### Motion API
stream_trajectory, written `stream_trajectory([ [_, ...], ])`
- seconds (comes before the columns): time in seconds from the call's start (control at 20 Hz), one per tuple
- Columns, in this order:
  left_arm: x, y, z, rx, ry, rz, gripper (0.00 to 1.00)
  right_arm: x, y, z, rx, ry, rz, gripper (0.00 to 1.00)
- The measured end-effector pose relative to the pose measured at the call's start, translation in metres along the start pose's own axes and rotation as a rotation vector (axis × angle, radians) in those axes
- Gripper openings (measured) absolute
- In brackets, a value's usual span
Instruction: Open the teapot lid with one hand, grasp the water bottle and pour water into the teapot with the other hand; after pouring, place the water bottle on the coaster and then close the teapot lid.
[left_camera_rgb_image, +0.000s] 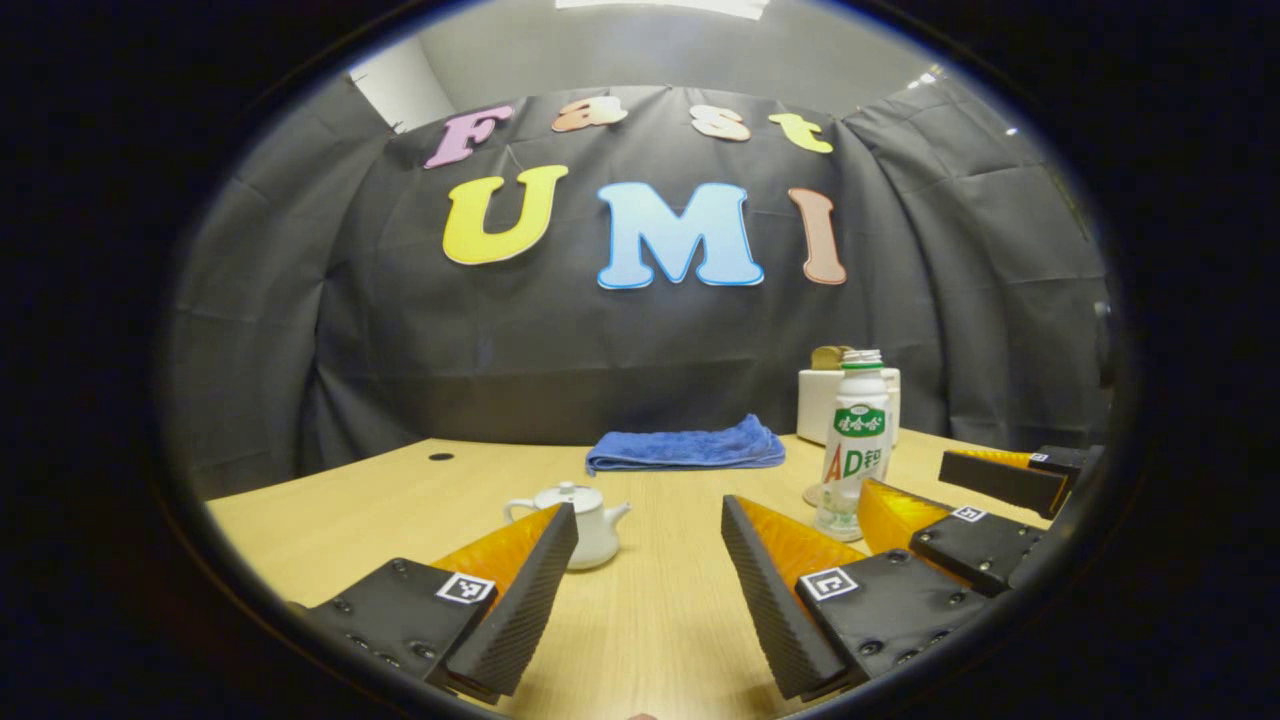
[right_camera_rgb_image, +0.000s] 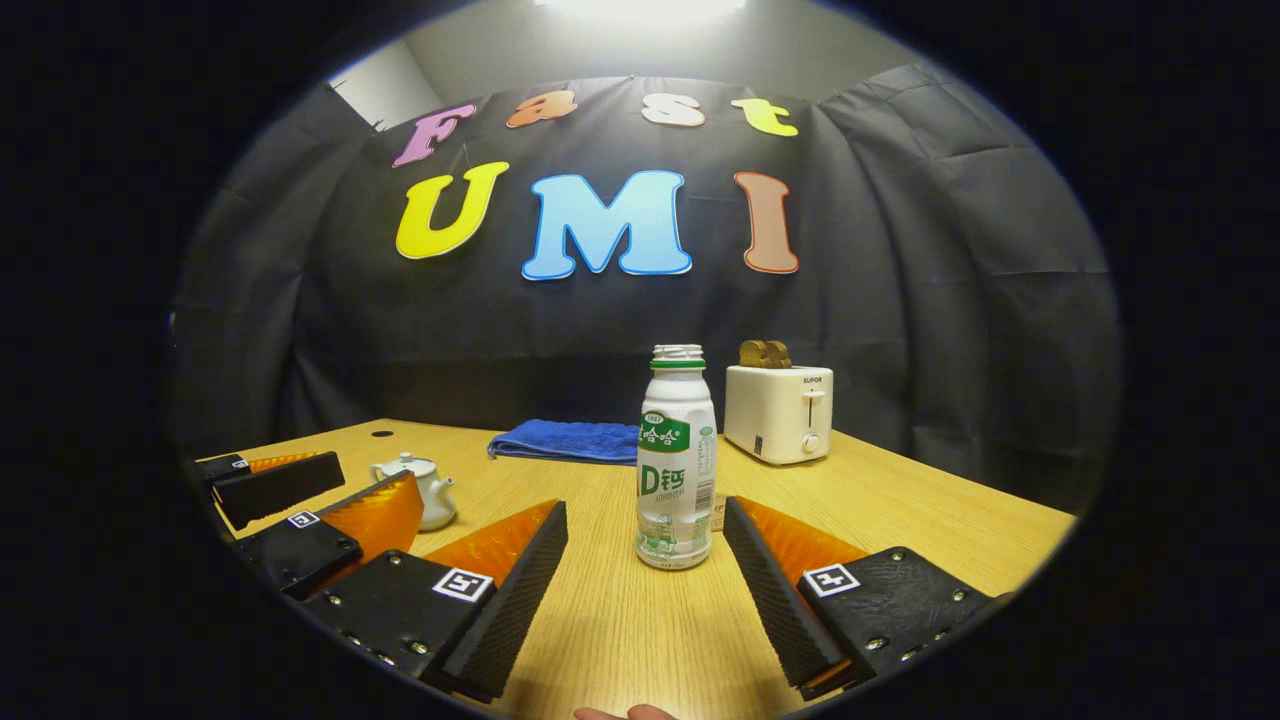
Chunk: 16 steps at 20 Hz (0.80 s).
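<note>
Both grippers, left (left_camera_rgb_image: 648, 560) and right (right_camera_rgb_image: 645, 555), gape wide, holding nothing. Teapot (left_camera_rgb_image: 578, 520) sits lidded just ahead of my left; bottle (right_camera_rgb_image: 676, 460) stands between right's fingers. I'd pinch the lid (left_camera_rgb_image: 567, 494) knob squarely first.

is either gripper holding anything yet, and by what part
Nothing is held. The left gripper is open short of the teapot; the right gripper is open before the bottle.
</note>
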<state>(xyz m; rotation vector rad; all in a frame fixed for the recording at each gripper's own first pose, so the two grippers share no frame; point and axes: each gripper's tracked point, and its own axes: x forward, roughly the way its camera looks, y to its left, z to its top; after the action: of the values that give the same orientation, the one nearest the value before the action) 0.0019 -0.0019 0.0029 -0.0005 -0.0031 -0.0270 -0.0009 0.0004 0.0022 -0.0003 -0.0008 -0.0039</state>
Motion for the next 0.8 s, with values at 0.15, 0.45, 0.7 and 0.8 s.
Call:
stream_trajectory([
  [0.15, 0.005, 0.006, -0.001, -0.001, 0.007, 0.005, 1.0, 0.0, 0.002, -0.001, 0.02, 0.009, 0.015, 0.97],
  [0.45, 0.042, 0.042, 0.002, 0.007, 0.016, 0.052, 1.0, 0.004, 0.006, -0.001, 0.018, 0.027, 0.036, 0.97],
  [0.7, 0.08, 0.063, 0.013, 0.034, 0.003, 0.054, 1.0, 0.006, 0.002, 0.003, 0.016, 0.021, 0.039, 0.97],
  [0.8, 0.096, 0.07, 0.01, 0.021, 0.02, 0.05, 1.0, 0.007, -0.001, 0.004, 0.024, 0.02, 0.032, 0.97],
])
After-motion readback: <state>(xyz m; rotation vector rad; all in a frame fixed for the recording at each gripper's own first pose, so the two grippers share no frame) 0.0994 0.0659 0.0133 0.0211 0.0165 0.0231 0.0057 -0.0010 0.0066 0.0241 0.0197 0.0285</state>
